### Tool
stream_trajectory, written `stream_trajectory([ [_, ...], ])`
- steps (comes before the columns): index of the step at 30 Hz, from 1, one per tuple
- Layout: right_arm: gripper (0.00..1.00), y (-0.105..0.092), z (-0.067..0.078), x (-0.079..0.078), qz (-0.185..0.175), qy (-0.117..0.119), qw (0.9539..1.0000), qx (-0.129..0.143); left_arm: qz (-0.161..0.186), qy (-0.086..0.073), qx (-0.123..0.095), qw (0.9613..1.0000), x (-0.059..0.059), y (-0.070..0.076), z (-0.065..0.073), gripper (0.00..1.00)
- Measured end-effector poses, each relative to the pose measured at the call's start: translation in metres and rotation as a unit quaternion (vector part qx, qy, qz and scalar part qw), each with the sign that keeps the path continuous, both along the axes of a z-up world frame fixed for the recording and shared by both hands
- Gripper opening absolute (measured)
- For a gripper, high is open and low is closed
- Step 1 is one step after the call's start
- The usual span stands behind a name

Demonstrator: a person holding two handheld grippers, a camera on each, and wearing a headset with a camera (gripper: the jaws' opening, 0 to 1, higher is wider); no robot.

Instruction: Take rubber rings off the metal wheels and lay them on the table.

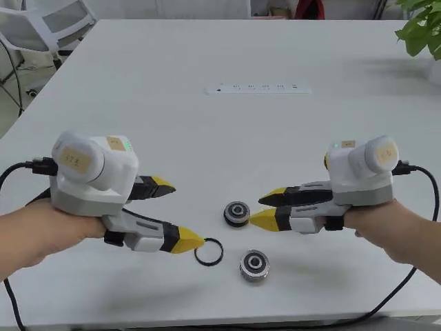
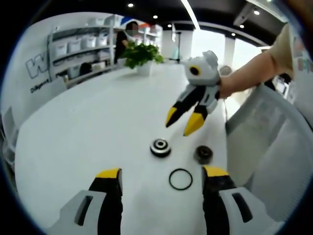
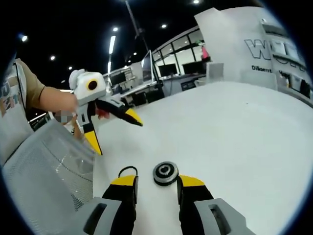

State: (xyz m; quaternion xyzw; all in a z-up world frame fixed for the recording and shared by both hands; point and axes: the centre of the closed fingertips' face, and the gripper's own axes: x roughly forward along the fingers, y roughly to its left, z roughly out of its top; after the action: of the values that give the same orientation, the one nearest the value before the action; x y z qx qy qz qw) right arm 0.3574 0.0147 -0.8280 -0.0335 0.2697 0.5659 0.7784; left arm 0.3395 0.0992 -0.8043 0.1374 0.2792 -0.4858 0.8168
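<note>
One ring (image 1: 209,252) lies off; left tongs (image 1: 180,214) and right tongs (image 1: 260,209) gape empty; next, pinch the wheel (image 1: 236,213) at ring's 1 o'clock

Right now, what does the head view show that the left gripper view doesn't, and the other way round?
Head view: a power strip far up the table, an office chair past the far left corner, and the left gripper whole, held in a hand. Left gripper view: shelves of bins and ceiling lights. Both: the white table, the farther wheel, the nearer wheel, the loose rubber ring lying flat, the right gripper and a plant.
</note>
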Motion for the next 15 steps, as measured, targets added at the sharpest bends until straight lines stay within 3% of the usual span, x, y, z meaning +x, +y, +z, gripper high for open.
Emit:
stream_trajectory([
  [15, 0.29, -0.003, -0.017, 0.008, 0.01, -0.013, 0.9996, -0.023, -0.01, 0.004, -0.003, 0.9999, 0.013, -0.021, -0.01, 0.6],
])
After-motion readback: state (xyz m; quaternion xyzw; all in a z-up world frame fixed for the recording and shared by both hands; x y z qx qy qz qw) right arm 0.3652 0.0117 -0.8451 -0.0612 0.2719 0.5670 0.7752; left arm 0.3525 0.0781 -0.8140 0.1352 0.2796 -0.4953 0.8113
